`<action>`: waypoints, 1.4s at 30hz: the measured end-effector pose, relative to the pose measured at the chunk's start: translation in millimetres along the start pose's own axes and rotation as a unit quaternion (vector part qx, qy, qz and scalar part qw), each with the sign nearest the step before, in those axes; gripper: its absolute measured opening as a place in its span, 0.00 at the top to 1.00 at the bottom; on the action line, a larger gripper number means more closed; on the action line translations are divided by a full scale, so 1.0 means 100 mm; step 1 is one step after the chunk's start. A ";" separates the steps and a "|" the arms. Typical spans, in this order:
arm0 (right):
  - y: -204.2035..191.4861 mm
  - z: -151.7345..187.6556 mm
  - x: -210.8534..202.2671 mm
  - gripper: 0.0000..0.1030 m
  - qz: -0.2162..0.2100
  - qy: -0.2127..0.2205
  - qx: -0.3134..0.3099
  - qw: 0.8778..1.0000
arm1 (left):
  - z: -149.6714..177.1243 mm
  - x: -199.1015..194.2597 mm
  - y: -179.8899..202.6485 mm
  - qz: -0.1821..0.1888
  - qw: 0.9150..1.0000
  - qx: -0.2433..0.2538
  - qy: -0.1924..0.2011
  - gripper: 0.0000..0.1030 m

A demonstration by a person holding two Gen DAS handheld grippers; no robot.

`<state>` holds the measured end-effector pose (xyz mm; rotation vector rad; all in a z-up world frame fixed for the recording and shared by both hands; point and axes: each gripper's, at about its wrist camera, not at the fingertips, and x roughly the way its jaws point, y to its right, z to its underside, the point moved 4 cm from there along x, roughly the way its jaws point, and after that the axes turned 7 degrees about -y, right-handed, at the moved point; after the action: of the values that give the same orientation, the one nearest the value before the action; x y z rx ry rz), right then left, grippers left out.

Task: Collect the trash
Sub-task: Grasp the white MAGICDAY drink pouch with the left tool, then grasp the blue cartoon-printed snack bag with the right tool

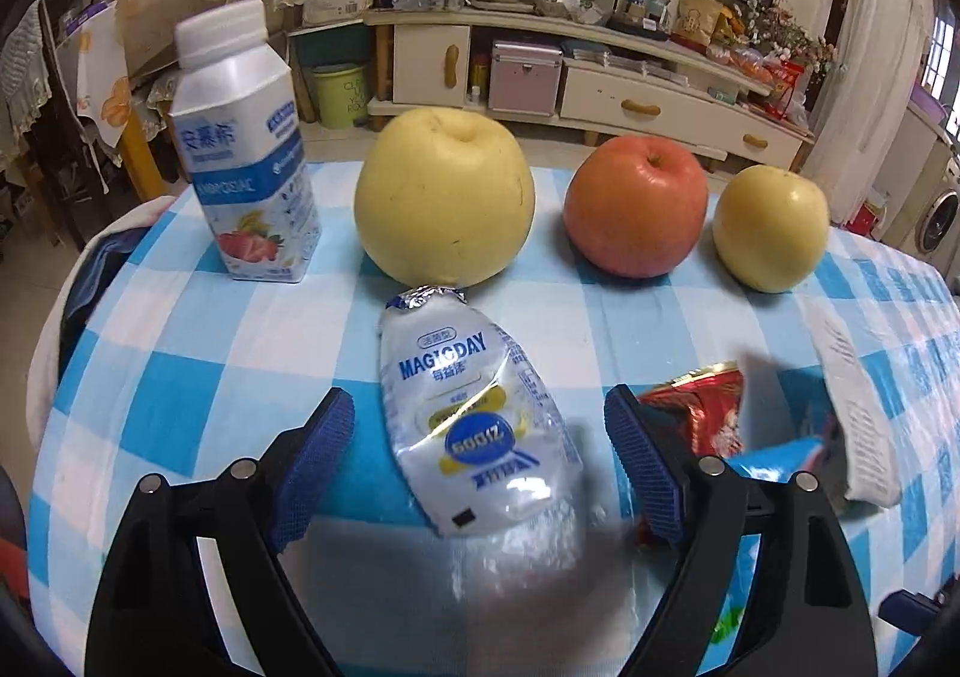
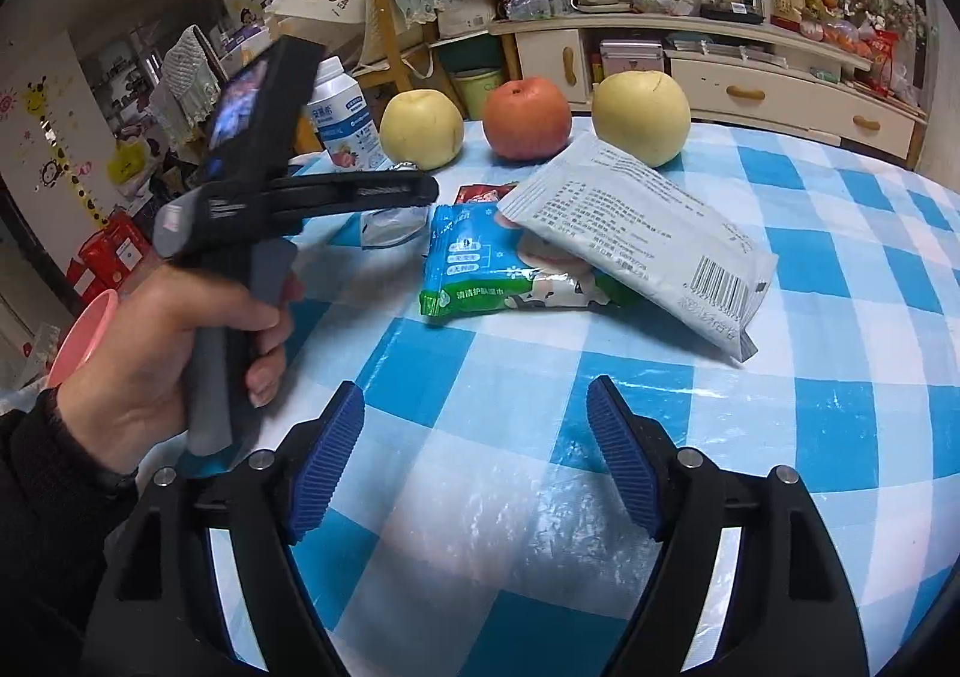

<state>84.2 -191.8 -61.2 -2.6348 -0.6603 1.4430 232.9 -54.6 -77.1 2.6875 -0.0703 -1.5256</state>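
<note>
Left gripper (image 1: 480,473): your fingers stand apart with the flattened MAGICDAY pouch (image 1: 474,419) lying between them on the table (image 1: 180,377), pads not pressing it. Its foil neck touches the large yellow apple (image 1: 444,197), so clamp the pouch's lower body, low against the cloth, and draw it toward you, away from the fruit. Further right, a red snack wrapper (image 1: 708,413) sits just beside your right finger; keep it out of this grip. Right gripper (image 2: 474,467): fingers apart, nothing between them, short of the green wet-wipe pack (image 2: 480,275) and the white pack (image 2: 648,239) leaning on it.
</note>
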 end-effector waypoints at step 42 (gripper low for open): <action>0.07 -0.49 0.67 0.64 0.027 -0.016 -0.003 0.999 | 0.23 -0.09 -0.20 -0.012 1.000 0.010 -0.012 0.41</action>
<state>158.0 -164.4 -88.8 -2.6597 -0.6015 1.5032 208.9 -34.6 -82.5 2.6960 -0.0546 -1.5710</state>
